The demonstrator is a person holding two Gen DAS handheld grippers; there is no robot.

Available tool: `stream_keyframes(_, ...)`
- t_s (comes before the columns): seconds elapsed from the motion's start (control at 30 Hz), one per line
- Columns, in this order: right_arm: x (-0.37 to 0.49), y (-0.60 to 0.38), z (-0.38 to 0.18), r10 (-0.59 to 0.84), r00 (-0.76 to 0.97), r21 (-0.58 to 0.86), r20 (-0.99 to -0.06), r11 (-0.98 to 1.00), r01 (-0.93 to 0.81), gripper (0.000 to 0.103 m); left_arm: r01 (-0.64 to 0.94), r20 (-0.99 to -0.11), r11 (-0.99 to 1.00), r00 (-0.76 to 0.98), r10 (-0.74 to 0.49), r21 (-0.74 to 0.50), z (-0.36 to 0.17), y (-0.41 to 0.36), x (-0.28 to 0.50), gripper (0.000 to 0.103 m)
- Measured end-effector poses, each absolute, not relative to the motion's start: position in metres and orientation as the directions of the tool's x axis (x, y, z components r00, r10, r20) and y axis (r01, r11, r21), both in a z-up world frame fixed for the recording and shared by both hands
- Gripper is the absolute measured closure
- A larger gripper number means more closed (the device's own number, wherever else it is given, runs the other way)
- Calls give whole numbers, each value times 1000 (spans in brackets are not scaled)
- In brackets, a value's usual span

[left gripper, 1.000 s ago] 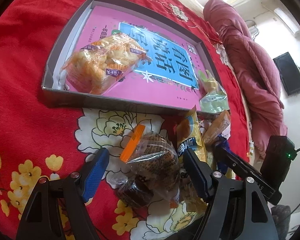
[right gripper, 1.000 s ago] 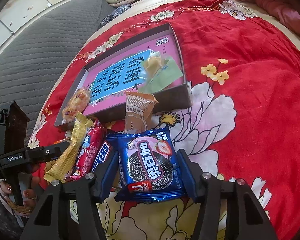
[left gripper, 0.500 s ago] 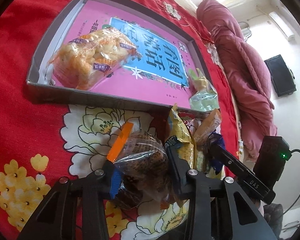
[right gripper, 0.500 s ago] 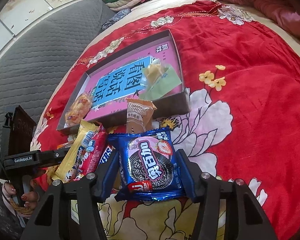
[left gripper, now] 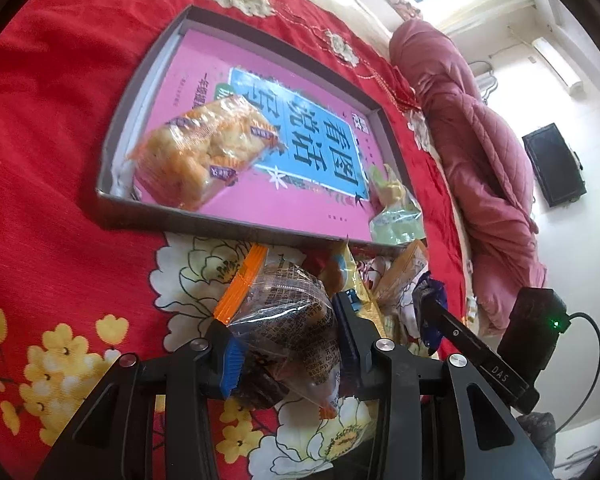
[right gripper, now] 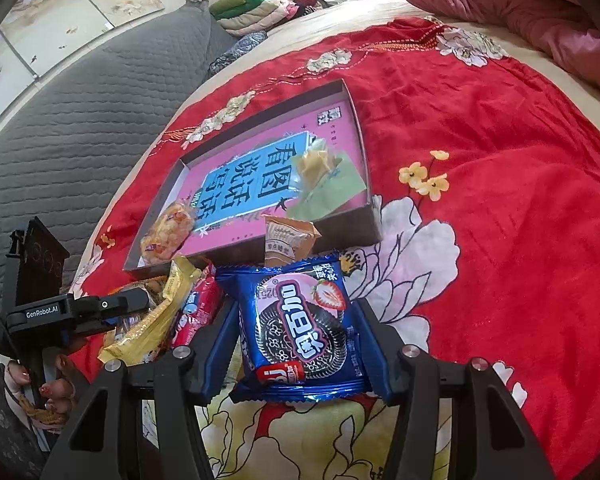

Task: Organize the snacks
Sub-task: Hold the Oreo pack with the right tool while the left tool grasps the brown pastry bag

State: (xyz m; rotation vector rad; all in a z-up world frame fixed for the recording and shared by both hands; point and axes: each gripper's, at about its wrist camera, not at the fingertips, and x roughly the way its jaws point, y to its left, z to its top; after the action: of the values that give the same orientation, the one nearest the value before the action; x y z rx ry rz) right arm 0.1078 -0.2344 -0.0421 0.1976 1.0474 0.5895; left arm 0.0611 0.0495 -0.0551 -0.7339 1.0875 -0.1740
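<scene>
On the red floral bedspread, both grippers work a heap of snacks lying against the near wall of a shallow grey box.

Inside the box (left gripper: 236, 222), over a pink printed sheet, lie a pack of golden pastries (left gripper: 204, 154) at its left end and a pale green packet (right gripper: 328, 184) at its right end. A tan wrapper (right gripper: 288, 240) leans on the box's near wall, with a yellow packet (right gripper: 152, 320) and a red packet (right gripper: 198, 312) heaped between the two grippers. The left gripper (left gripper: 288, 344) has its fingers pinching a clear bag of dark cakes (left gripper: 288, 320) with an orange edge. The right gripper (right gripper: 296, 344) has its fingers spread, flanking a blue cookie packet (right gripper: 300, 328) that lies flat on the bedspread (right gripper: 500, 160); whether they touch its edges I cannot tell.
</scene>
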Motion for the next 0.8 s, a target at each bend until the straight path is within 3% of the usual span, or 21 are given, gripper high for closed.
stream_keyframes(0.8,99,-224,-16,596,434,394,-675,789,-471,46,-189,-740,797,536,-406,-573,-26,55,54,61)
